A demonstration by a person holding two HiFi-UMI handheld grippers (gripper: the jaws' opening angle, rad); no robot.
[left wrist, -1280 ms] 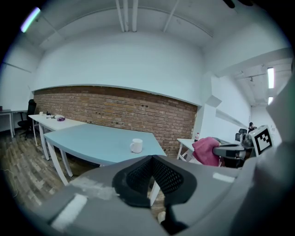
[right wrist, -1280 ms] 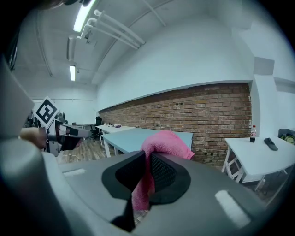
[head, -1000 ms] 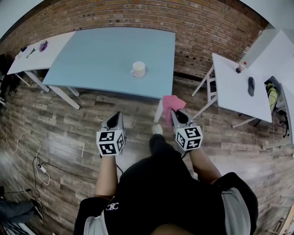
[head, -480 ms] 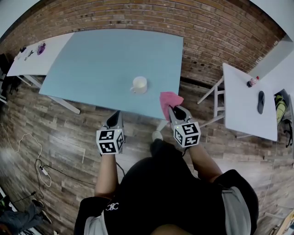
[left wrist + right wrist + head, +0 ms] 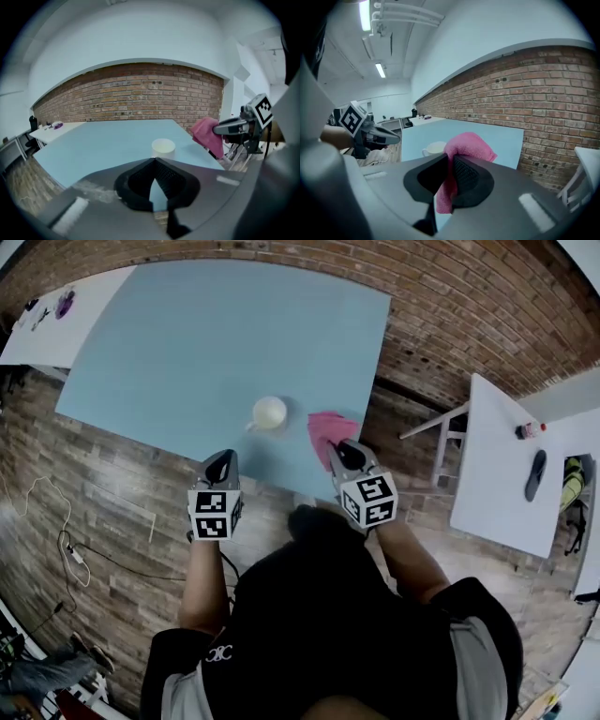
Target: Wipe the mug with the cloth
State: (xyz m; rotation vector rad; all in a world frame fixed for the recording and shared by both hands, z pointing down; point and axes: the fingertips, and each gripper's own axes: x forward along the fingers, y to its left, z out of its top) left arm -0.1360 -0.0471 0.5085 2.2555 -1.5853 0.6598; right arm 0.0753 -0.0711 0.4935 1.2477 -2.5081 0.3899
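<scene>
A cream mug (image 5: 268, 413) stands upright near the front edge of a light blue table (image 5: 187, 343); the left gripper view has the mug (image 5: 163, 147) straight ahead. My right gripper (image 5: 336, 452) is shut on a pink cloth (image 5: 327, 431), which hangs over the table's front right part, just right of the mug. In the right gripper view the pink cloth (image 5: 466, 150) bunches up between the jaws, with the mug (image 5: 432, 149) behind and to the left. My left gripper (image 5: 220, 463) is shut and empty, at the table's front edge, short of the mug.
A brick wall (image 5: 469, 306) runs behind the table. A white table (image 5: 506, 465) at the right carries a bottle (image 5: 529, 429) and a dark object (image 5: 534, 474). Another white table (image 5: 56, 315) adjoins at the far left. Cables (image 5: 70, 554) lie on the wooden floor.
Both grippers have moved forward from over the floor to the table's front edge. The pink cloth now hangs over the tabletop beside the mug.
</scene>
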